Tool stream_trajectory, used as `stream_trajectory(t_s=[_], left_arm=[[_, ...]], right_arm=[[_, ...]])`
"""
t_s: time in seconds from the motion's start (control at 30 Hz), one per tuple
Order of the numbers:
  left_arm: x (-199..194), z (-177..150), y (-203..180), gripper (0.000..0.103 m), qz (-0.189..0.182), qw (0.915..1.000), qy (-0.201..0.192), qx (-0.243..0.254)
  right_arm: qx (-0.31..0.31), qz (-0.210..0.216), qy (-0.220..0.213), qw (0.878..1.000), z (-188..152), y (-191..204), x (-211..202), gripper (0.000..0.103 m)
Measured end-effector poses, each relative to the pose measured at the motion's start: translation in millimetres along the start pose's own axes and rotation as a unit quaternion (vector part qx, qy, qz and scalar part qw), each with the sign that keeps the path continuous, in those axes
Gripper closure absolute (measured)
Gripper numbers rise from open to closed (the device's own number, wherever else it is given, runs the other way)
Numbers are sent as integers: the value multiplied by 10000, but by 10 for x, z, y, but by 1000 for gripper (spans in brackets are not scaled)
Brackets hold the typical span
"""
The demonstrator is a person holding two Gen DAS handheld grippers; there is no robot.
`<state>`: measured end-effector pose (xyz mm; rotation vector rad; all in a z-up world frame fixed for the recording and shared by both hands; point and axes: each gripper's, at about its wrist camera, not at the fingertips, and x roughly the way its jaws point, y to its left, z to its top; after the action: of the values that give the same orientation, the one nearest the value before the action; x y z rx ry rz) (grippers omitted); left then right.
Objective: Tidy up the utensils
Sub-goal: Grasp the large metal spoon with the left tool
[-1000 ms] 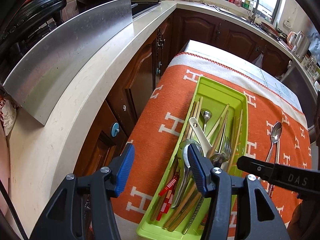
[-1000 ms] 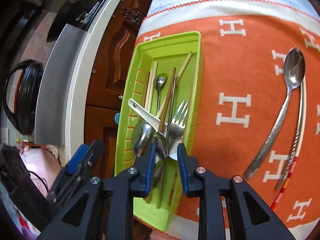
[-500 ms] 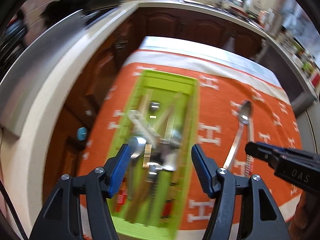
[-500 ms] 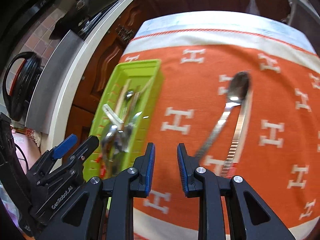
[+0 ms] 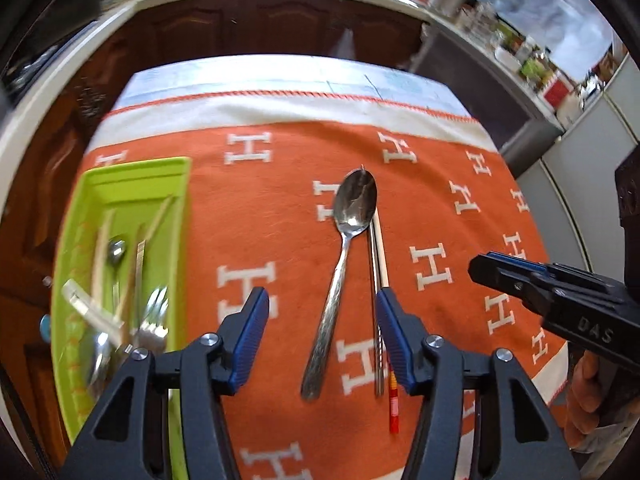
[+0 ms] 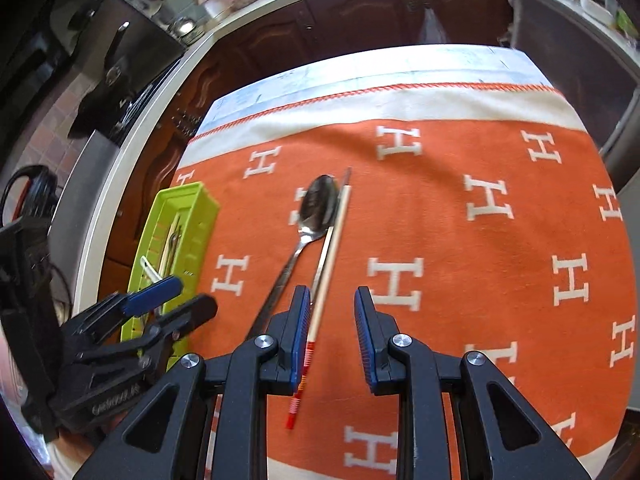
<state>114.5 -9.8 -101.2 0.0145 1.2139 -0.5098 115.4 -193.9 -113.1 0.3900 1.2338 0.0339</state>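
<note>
**Both hand-held grippers hanging over the orange cloth**

My left hand-held gripper (image 5: 318,320) is hovering released, its jaws having just been closing a little with nothing pressed between them; the spoon (image 5: 340,264) and the chopsticks (image 5: 378,264) are lying on the cloth below, in the gap as I look down. My right hand-held gripper (image 6: 332,328) is standing partly parted and grasping nothing, its left pad just over the chopsticks' patterned red end. The spoon and chopsticks are lying side by side, bowl and tips pointing away from me. The green tray (image 5: 132,176) is sitting at the cloth's left edge, crowded with blurred forks, spoons and chopsticks. The orange cloth (image 6: 460,264), with white H letters and a cream border, is covering the worktop (image 6: 360,68). Beyond it, dark wooden cabinets (image 6: 360,8) are running under a pale counter (image 6: 132,128).
</note>
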Motion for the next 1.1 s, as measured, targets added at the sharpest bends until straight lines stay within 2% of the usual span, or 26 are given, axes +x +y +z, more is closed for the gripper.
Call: stream_trajectory(t_s=[0.07,0.17,0.43,0.63,0.87,0.93,0.97,1.1], left_arm=[[126,41,-45,54,6,9998,147,152],[336,84,-113,67,-110,9983,429,368],[740,178,-70,78,-129,9960,808,370],[806,246,-117,78,6,9952,799,568],[868,244,-354,78,527,9893,762,1124],[874,244,-377,83,535,9893,745,1130],[881,250,-384,96,495,9900,741,1094],[866,252,-307,97,269,9939,736,772]], right_arm=[[78,79,48,9999,-13,-112,68,80],[113,141,123,9998,-46,-191,179,80],[58,244,265,9993,-118,-264,429,80],[45,243,297,9993,-117,-276,534,80],[4,264,364,9990,-149,-255,628,80],[-20,271,385,9989,-170,-233,660,80],[-42,266,388,9989,-177,-224,670,80],[-163,307,430,9985,-209,-142,724,80]])
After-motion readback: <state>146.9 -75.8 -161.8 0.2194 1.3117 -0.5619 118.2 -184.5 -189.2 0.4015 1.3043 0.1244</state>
